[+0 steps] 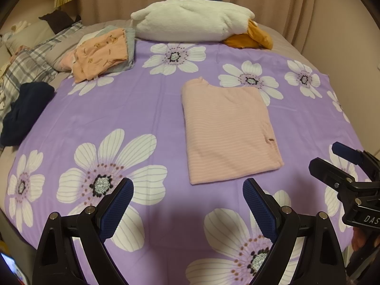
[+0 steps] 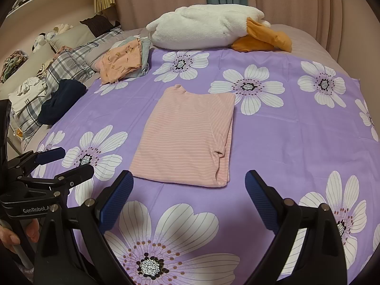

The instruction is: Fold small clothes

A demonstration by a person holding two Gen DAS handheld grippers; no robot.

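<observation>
Your pink shirt (image 2: 182,135) lies half-folded, probably one fold remains; both grippers, left gripper (image 1: 187,201) and right gripper (image 2: 188,197), are released.

I count one folded pink striped shirt (image 2: 182,137), one stack of folded clothes (image 2: 123,63), one dark navy garment (image 2: 63,101), one plush duck (image 2: 209,29), and my two claws, left claw (image 1: 187,204) and right claw (image 2: 188,200).
</observation>
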